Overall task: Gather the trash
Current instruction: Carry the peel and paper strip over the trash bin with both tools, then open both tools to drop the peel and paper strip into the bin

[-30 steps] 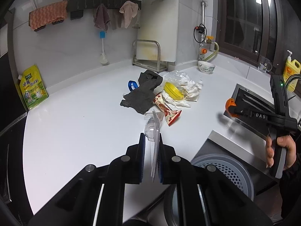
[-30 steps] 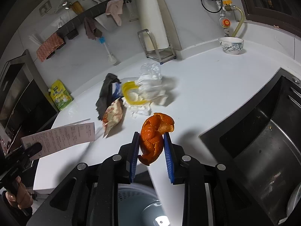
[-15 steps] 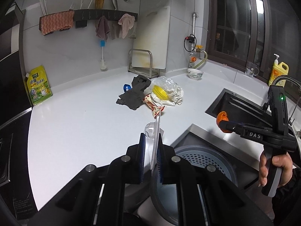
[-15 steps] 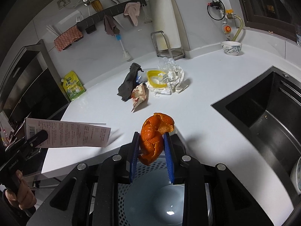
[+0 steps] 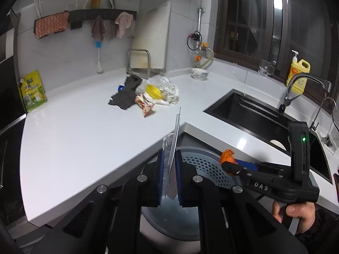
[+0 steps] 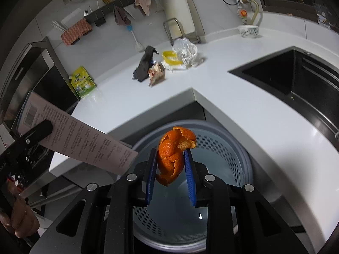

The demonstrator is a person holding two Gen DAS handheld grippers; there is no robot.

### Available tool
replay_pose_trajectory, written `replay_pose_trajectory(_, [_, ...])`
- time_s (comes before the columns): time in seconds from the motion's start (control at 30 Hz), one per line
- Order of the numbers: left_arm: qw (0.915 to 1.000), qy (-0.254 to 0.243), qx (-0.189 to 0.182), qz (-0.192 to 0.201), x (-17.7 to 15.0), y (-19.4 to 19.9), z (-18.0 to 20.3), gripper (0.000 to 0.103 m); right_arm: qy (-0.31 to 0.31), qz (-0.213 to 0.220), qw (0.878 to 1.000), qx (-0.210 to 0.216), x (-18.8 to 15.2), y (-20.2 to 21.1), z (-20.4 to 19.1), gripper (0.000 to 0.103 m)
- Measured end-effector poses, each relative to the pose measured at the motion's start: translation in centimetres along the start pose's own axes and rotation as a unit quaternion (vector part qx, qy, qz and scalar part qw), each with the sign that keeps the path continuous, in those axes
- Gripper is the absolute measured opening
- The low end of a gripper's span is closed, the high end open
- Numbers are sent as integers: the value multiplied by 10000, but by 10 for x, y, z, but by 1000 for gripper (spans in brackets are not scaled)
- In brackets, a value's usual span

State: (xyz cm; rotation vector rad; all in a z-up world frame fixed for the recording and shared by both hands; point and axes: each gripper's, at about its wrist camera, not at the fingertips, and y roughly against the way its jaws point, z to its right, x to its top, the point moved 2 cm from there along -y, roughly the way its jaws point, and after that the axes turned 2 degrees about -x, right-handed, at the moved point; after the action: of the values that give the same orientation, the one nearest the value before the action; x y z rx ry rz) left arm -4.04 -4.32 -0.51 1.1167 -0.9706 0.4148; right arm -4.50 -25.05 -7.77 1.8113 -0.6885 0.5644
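Bin (image 6: 243, 158), grey with perforated walls, sits below the desk (image 5: 84, 137) edge; its pale bottom looks bare. Right fingers (image 6: 170, 169) clamp an orange peel (image 6: 172, 152) above it. Left fingers (image 5: 169, 180) pinch a receipt (image 6: 84, 137) edge-on over the rim; its print is too small to read. "DAS" shows on the right gripper's body. More trash (image 5: 156, 95) lies well apart on the desk.
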Motion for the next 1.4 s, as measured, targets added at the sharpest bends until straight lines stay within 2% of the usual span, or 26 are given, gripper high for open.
replay_pose_trajectory(0.2, [9996,-21,-110,-260,-16,-26,18,11,-161,-266,9995,-86,-24,-11,13,25])
replay_pose_trajectory(0.4, [9985,72,-132,-519,-29,-50,22,11,-176,-425,9988,-146,-34,-21,17,25])
replay_pose_trajectory(0.73, [9955,195,-119,-917,-51,-77,23,11,-109,-642,9976,-248,-42,-38,17,25])
replay_pose_trajectory(1.07, [9922,404,-65,-1173,-60,-91,14,12,-83,-661,9973,-315,-41,-40,16,25])
replay_pose_trajectory(1.13, [9917,453,-67,-1204,-61,-92,12,12,-64,-627,9974,-352,-41,-38,15,27])
replay_pose_trajectory(1.2, [9909,480,-11,-1256,-63,-94,10,13,-67,-594,9975,-389,-42,-37,16,37])
replay_pose_trajectory(1.27, [9896,529,63,-1333,-66,-97,6,21,-99,-545,9977,-397,-41,-35,18,46])
replay_pose_trajectory(1.3, [9890,567,71,-1361,-67,-98,5,31,-107,-528,9977,-403,-40,-34,18,46])
replay_pose_trajectory(1.33, [9885,622,100,-1373,-68,-98,3,37,-111,-519,9977,-426,-40,-34,19,46])
replay_pose_trajectory(1.4, [9887,696,164,-1318,-69,-96,-2,67,-135,-510,9977,-435,-40,-33,20,46])
